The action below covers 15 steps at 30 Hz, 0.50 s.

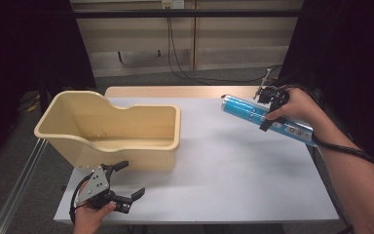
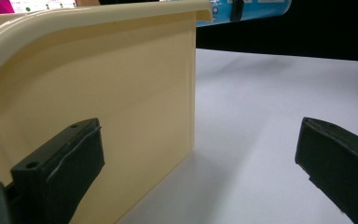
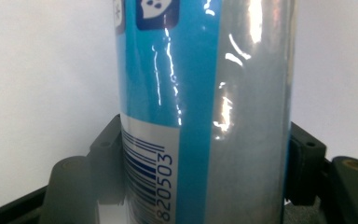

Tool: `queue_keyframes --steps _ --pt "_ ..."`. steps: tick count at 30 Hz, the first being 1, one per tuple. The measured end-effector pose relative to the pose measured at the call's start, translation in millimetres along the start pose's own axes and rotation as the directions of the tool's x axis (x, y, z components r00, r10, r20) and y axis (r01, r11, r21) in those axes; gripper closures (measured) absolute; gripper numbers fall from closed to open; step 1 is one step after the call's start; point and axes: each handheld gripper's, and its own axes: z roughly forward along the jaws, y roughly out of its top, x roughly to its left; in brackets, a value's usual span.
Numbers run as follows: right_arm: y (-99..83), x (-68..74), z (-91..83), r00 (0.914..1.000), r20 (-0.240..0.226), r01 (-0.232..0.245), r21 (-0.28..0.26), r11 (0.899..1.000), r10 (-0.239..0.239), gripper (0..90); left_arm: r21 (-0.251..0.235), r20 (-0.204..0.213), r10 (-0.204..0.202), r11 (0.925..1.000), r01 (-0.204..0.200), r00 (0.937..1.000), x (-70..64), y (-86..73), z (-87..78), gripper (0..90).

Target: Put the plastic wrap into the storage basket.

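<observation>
I see the right gripper pinching a blue tube near its middle, with one jaw on each side of it; in the right gripper view the tube stands between the two black jaws, barcode toward the camera. The tube is lifted above the table, at about 2 o'clock from the table's centre, tilted with its far end pointing toward the bin. The bin is beige, open on top, and sits at about 10 o'clock. My left gripper is at 7 o'clock, just beside the front wall of the bin, its jaws spread wide and holding nothing; in its own view the bin wall is near the one jaw. I judge the step is carrying the tube to the bin. Next I should move the right gripper toward 9 o'clock, over the rim, and only then open, keeping the tube clear of the wall.
</observation>
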Motion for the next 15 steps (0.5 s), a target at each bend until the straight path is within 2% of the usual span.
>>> queue_keyframes --steps 6,15 --pt "7.1 5.7 -10.7 0.9997 0.000 0.024 -0.007 1.000 -0.024 32.0 -0.002 0.001 -0.004 1.0000 0.004 1.0000 -0.1 0.1 1.3 0.8" --pt "15.1 10.7 -23.4 0.9995 -0.008 0.031 -0.011 0.999 -0.031 32.0 0.005 0.010 -0.005 1.0000 0.005 0.9999 0.3 -1.0 2.2 0.8"
